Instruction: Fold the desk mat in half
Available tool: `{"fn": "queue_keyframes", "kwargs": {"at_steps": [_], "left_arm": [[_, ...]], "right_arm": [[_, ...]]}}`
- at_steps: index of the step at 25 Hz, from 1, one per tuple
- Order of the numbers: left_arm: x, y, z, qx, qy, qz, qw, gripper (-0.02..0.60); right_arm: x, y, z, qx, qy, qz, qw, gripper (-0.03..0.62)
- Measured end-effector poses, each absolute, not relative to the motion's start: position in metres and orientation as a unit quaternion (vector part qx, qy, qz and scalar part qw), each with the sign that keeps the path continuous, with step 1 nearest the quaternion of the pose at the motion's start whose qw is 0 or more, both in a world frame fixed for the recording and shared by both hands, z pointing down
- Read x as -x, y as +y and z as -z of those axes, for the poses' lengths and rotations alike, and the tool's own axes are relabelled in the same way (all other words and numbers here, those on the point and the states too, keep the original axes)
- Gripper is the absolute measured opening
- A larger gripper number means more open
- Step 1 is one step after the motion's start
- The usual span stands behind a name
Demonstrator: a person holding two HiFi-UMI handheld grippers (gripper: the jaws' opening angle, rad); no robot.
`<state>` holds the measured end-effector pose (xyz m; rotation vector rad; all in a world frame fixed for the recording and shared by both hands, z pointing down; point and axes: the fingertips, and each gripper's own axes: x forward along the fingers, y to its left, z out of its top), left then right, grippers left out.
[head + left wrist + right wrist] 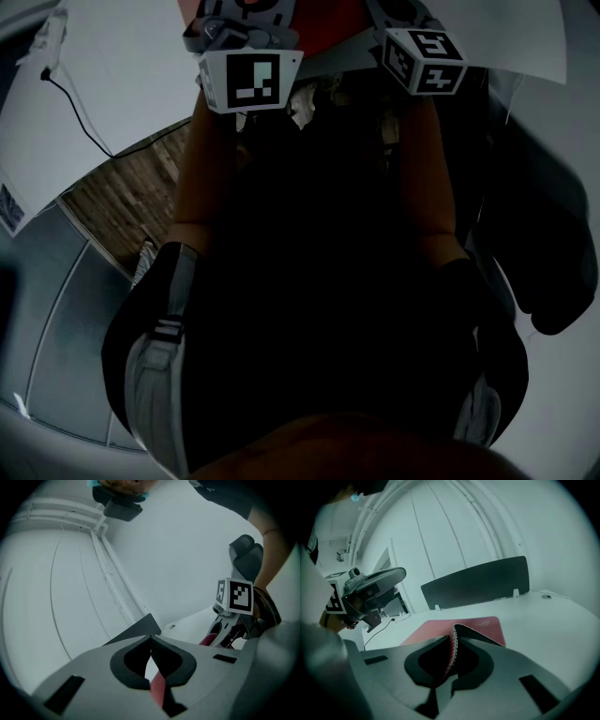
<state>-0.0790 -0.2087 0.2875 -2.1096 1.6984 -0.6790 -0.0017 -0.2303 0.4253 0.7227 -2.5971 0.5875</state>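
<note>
Red desk mat [478, 626] edge is clamped in left gripper [152, 660] and right gripper [451, 654] for folding over the portion ahead.

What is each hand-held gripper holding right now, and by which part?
The red desk mat, by its edge: the right hand-held gripper is shut on a lifted, curled stretch, the left hand-held gripper on a thin strip.

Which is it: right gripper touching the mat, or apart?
Touching. The right gripper view shows the right gripper shut on the mat, whose raised edge stands pinched between its jaws.
</note>
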Motion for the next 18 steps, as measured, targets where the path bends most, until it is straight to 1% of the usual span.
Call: {"fn": "queue_keyframes", "kwargs": {"at_steps": [5,18], "left_arm": [[0.085,-0.206,-0.284,0.738,0.605,0.241,0.177,0.008],[0.135,-0.168,-0.278,0.729,0.62,0.236,0.172,0.008]], "right_arm": [[0.019,-0.22,-0.41,-0.239,-0.934,-0.183,0.193,0.04],[0.067,-0.182,-0.379,-0.217,-0.948,-0.132,0.189,0.04]]}}
